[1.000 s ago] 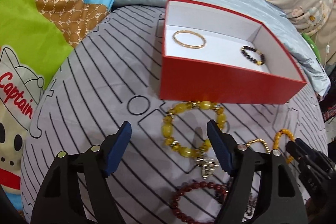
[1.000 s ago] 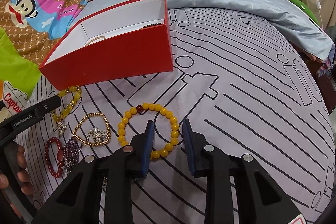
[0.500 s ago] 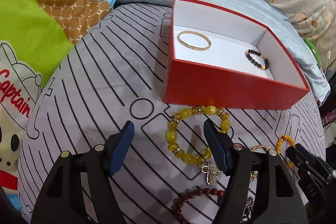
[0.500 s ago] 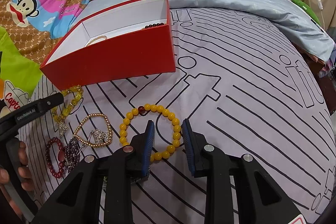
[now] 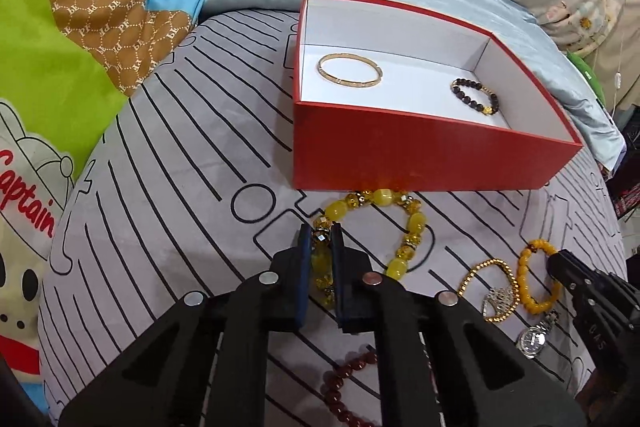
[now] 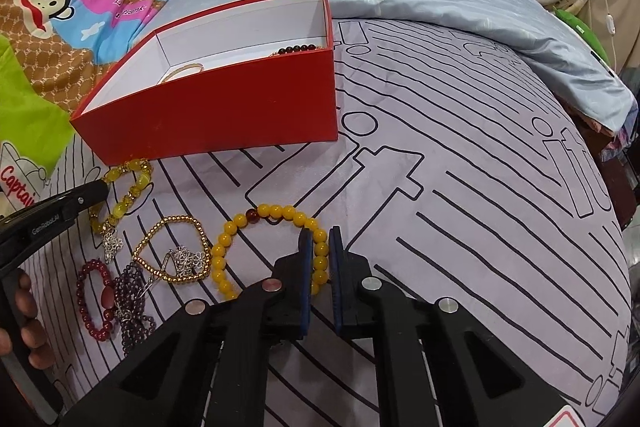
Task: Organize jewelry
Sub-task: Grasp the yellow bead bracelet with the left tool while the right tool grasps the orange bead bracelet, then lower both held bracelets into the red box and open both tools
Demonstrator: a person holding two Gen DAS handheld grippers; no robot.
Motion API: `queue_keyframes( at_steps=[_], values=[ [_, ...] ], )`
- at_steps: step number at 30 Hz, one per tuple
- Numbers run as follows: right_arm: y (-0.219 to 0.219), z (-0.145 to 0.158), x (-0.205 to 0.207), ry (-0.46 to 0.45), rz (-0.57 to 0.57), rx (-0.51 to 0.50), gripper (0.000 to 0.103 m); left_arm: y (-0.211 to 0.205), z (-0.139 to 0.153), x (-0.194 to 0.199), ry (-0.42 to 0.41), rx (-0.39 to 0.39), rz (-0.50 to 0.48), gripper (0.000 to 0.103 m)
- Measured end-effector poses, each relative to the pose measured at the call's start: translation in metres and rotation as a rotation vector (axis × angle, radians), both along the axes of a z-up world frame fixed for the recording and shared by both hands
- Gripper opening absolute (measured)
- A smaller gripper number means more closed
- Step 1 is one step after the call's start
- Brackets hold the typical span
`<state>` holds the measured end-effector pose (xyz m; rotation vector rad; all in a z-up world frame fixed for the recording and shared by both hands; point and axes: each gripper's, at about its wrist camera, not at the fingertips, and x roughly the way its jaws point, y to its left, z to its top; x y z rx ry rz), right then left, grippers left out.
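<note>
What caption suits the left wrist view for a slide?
Left gripper shut on yellow bracelet before red box holding gold bangle and dark bracelet.

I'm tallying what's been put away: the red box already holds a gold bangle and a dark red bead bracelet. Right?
Not quite. The red box holds the gold bangle, but the second piece is a black bead bracelet; the left wrist view shows it. The dark red bead bracelet lies outside on the bedspread.
</note>
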<state>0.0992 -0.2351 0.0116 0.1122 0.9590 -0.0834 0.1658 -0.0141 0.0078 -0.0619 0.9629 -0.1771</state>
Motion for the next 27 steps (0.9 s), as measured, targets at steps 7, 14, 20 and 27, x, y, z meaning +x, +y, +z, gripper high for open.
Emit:
queue_keyframes(
  at_steps=[7,14,20,27],
  values=[
    [-0.003,0.016,-0.014,-0.039,-0.010,0.039,0.007,0.000,0.034,-0.022,-0.046,-0.048,-0.023,0.009],
    [-0.007,0.059,-0.028,-0.130,-0.012,0.068,0.007,0.002,0.079,-0.041,-0.100,-0.087,-0.055,0.009],
    [-0.013,0.099,-0.028,-0.205,0.003,0.102,0.007,-0.001,0.118,-0.043,-0.153,-0.105,-0.082,0.009],
    [-0.014,0.136,0.001,-0.269,0.049,0.151,0.007,-0.017,0.158,-0.022,-0.235,-0.099,-0.122,0.009]
  ],
)
